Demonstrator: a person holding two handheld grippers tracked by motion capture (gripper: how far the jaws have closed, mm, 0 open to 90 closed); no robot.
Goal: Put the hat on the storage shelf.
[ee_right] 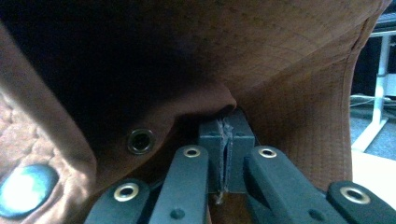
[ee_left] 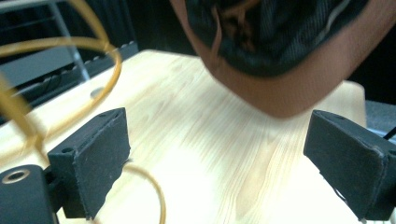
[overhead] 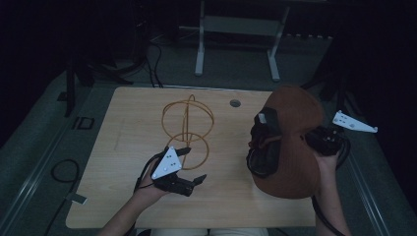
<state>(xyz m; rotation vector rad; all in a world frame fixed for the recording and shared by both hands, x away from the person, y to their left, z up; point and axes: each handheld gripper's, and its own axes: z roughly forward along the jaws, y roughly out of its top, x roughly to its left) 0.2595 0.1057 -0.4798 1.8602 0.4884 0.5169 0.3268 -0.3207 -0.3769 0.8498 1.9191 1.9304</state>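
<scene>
A brown hat with a dark lining hangs tilted above the right side of the wooden table. My right gripper comes at it from the right and is shut on its brim. In the right gripper view the pads are pressed together on a fold of the brown hat. A yellow wire stand of crossed hoops stands mid-table. My left gripper sits just in front of it, open, with nothing between its pads. The hat hangs ahead of it, and the wire stand is beside its left pad.
A round cable hole sits near the table's far edge. White desk legs stand on the floor behind the table. A black cable loop lies on the floor at the left.
</scene>
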